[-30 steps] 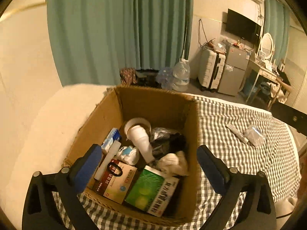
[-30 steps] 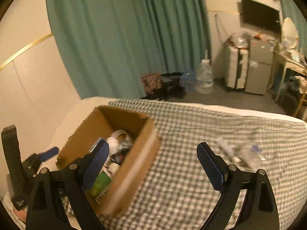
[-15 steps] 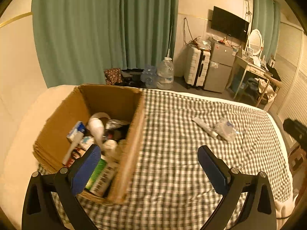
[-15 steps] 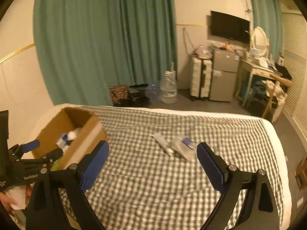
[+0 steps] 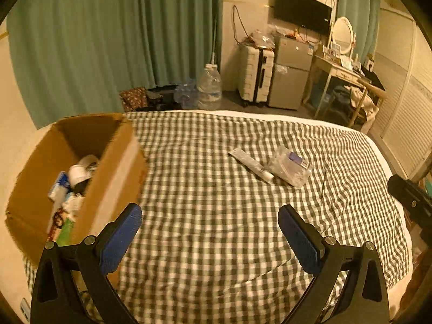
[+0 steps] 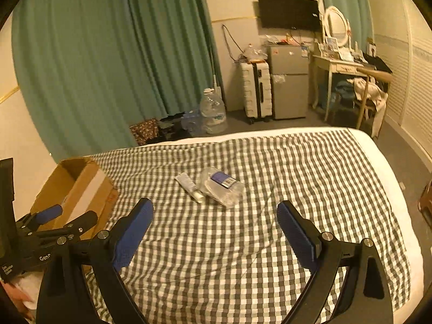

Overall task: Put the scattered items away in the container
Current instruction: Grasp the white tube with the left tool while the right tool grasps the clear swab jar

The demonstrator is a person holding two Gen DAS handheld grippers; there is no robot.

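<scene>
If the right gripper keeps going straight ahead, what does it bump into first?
Probably the checked bedspread first, since the open right gripper tilts down toward it. Farther along lie the tube and the clear packet. Depth is hard to judge.

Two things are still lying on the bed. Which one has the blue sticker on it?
The crinkly clear plastic packet has the blue label. The thin white tube touching its left side has none; it is plain and long.
</scene>
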